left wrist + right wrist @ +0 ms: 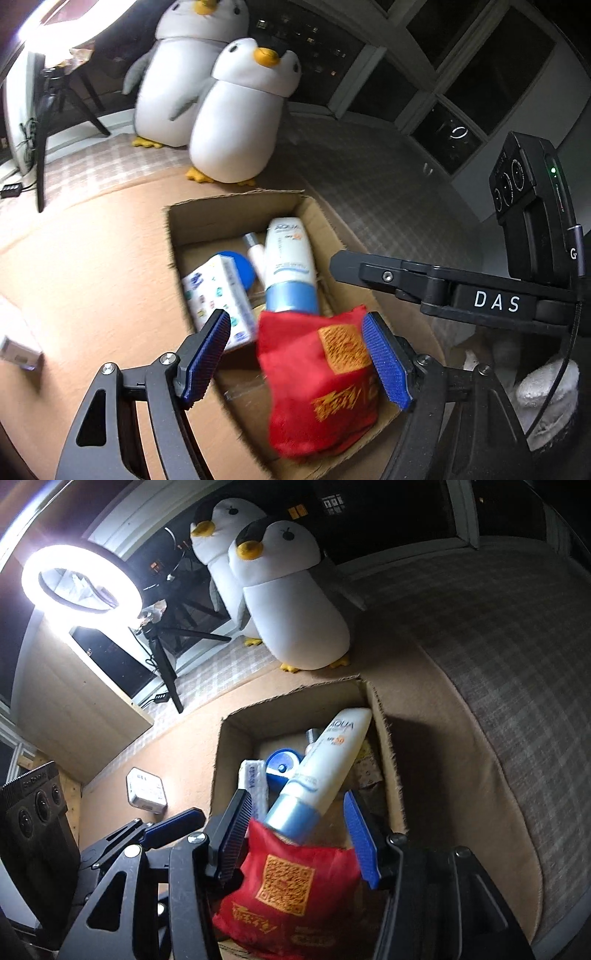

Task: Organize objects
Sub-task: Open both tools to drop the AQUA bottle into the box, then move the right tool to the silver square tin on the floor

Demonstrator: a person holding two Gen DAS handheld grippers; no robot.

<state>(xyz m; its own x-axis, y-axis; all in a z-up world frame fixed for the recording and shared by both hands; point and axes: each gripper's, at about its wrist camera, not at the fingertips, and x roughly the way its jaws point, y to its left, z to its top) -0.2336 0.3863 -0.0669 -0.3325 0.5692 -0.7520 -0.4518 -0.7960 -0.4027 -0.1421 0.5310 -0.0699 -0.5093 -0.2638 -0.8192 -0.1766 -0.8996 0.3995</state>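
Red fabric pouch (321, 387) lies at the near end of the cardboard box (177, 236), propped on the blue cap of the white sunscreen tube (290, 258). Left gripper (299, 354) has its pads spread, the right pad at the pouch edge, the left pad clear; it looks released. Right gripper (295, 834) stands apart above the pouch, holding nothing. A patterned carton (218, 295) and blue lid (243, 271) crowd the box floor. Two plush penguins (240, 110) stand behind, a small white box (146, 790) outside
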